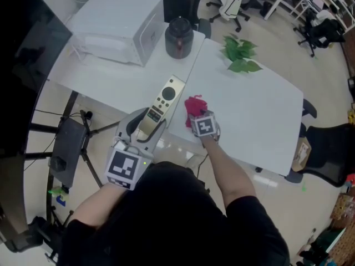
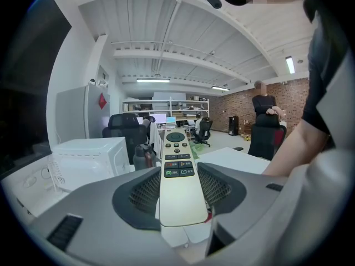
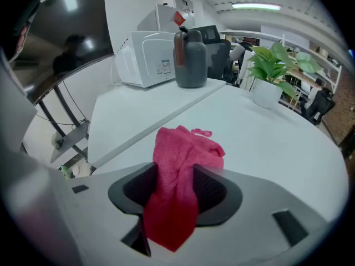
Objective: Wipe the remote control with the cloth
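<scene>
Left claw (image 2: 178, 184): clenched on the remote control (image 2: 177, 173), one pad on each long side of its lower half. The remote is pale gold with dark buttons, face up, and projects from the jaws toward 1 o'clock in the head view, over the near edge of the white table (image 1: 260, 115). Whether it touches the tabletop cannot be told.

Right claw (image 3: 176, 184): grasping the cloth (image 3: 186, 148). The cloth is pink-red and bunched. One fold is pinched between the pads, a loose tail hangs below the jaws, and the rest is heaped ahead of them on the tabletop. In the head view the cloth sits at 3 o'clock of the remote, just beside it.

Other items on the table, head view:
- White box appliance (image 1: 119, 24), at 11 o'clock of the remote, well apart.
- Dark lidded jug (image 1: 178, 36), upright, at 12 o'clock, just beside the appliance.
- Green leafy plant (image 1: 239, 54), at 1 o'clock of the cloth, well apart.

Surroundings: black office chairs (image 1: 324, 154) around the table.
</scene>
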`<action>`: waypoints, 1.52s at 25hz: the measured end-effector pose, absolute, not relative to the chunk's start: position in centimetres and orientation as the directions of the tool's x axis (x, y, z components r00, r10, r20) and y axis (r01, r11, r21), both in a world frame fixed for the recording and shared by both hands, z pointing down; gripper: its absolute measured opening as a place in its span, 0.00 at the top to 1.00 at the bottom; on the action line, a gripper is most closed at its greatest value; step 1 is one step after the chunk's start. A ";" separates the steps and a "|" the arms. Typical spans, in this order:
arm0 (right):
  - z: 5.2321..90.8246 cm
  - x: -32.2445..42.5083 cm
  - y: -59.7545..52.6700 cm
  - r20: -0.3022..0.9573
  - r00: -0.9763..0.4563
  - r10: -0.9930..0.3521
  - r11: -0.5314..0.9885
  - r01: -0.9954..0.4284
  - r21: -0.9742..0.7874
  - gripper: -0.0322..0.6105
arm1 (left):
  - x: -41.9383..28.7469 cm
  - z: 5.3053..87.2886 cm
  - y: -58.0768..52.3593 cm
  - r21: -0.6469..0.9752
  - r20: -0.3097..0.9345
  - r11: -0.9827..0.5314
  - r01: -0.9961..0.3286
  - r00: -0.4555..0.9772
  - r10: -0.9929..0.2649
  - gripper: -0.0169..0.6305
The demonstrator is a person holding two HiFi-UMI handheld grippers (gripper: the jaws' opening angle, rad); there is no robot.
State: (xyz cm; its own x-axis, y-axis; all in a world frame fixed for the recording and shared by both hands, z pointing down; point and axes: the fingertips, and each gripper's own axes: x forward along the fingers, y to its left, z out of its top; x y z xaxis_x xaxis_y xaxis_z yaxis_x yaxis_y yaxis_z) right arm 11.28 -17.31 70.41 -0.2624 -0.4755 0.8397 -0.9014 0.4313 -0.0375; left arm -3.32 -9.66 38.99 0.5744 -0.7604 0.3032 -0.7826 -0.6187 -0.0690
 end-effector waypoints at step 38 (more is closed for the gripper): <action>36.7 -3.2 -9.2 0.466 -0.665 -0.583 0.812 -0.467 0.349 0.81 | -3.0 41.0 -13.4 -0.468 0.274 -0.548 -0.693 0.475 -0.836 0.65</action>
State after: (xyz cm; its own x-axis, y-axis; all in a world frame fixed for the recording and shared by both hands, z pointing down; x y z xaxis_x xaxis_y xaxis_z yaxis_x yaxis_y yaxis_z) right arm -3.24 -9.24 36.68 -0.6654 -0.5829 0.4663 -0.4669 0.8124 0.3492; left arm -2.96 -13.40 41.04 0.4753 -0.8360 0.2743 -0.6934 -0.5478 -0.4681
